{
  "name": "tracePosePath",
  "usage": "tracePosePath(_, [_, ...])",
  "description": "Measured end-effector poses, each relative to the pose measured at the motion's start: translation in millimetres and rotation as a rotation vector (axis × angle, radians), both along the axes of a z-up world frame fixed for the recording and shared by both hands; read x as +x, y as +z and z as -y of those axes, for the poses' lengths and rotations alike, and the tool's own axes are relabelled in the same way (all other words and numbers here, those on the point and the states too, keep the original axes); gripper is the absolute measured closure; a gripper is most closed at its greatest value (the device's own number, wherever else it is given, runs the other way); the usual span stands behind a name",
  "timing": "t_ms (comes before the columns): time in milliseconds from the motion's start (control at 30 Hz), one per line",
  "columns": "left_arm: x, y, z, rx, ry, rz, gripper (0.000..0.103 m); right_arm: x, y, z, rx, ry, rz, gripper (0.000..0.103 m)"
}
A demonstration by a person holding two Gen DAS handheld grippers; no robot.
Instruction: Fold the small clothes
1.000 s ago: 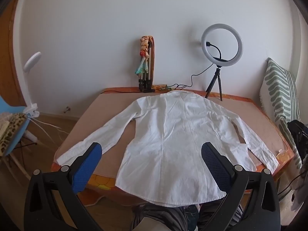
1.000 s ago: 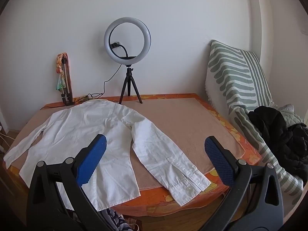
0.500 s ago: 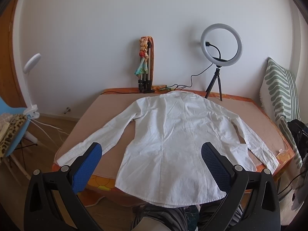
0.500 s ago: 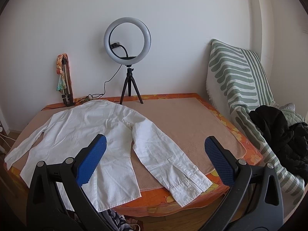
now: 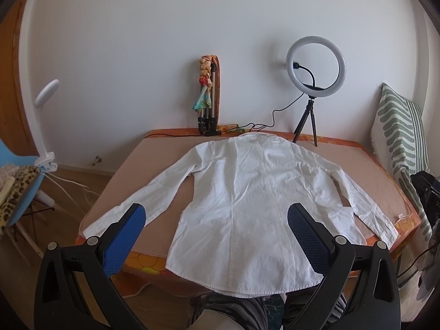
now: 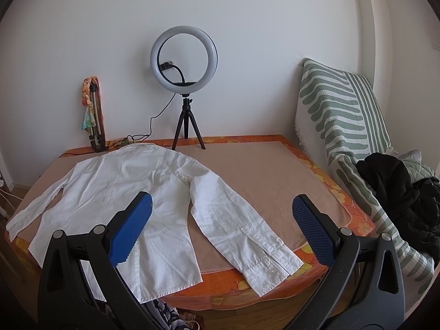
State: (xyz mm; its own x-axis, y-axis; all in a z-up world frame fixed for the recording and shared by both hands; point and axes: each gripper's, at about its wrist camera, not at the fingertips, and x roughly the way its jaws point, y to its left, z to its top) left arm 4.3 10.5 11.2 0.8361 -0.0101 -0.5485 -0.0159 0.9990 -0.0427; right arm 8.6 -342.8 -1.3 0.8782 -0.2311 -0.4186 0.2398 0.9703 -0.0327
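Note:
A small white long-sleeved shirt [image 5: 247,200] lies flat, back up, on the table [image 5: 132,170], collar at the far side and both sleeves spread out. Its hem hangs over the near edge. It also shows in the right wrist view [image 6: 115,187], where its right sleeve [image 6: 242,225] runs to the front edge. My left gripper [image 5: 217,214] is open and empty, held above the near edge over the hem. My right gripper [image 6: 222,209] is open and empty, held above the right sleeve.
A ring light on a tripod [image 5: 315,82] and a folded tripod with a colourful cloth [image 5: 207,101] stand at the table's far edge, with cables. A striped cushion [image 6: 341,110] and a dark jacket [image 6: 398,192] lie on the right. A blue chair [image 5: 19,181] stands on the left.
Both views have shifted only slightly. The shirt has not moved and both grippers stay open.

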Motion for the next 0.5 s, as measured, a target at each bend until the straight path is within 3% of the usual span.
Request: tracePosePath(500, [-1.6,-0.6,-0.7,0.001,-0.002,0.004,0.000,-0.2,-0.3,-0.5,-0.006,0.001,0.001,0.000])
